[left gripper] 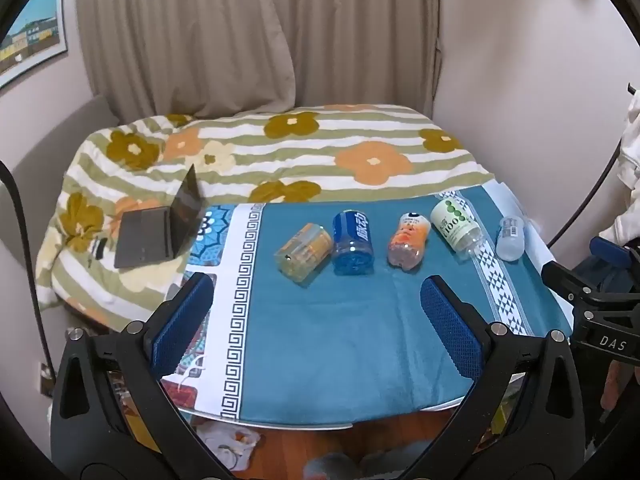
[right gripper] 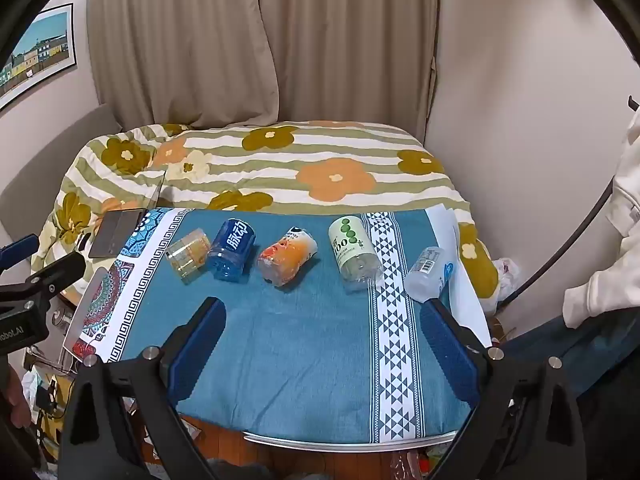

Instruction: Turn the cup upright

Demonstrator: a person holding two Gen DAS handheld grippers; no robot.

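Note:
Several cups cut from plastic bottles lie on their sides in a row on the blue cloth table (left gripper: 320, 340) (right gripper: 300, 340): a yellow one (left gripper: 305, 252) (right gripper: 189, 255), a blue one (left gripper: 353, 242) (right gripper: 231, 254), an orange one (left gripper: 408, 246) (right gripper: 286, 260), a green-and-white one (left gripper: 456, 228) (right gripper: 352, 254) and a clear one (left gripper: 511, 237) (right gripper: 426, 274). My left gripper (left gripper: 316, 292) is open and empty, short of the row. My right gripper (right gripper: 322, 310) is open and empty, short of the row. The right gripper's body shows at the left wrist view's right edge (left gripper: 600, 320).
A bed with a flowered quilt (left gripper: 280, 152) (right gripper: 280, 160) stands behind the table. An open laptop (left gripper: 160, 228) (right gripper: 116, 232) lies on it at the left. Curtains (left gripper: 260, 32) hang behind. A person's sleeve (right gripper: 612, 240) is at the right. Clutter lies on the floor (left gripper: 232, 444).

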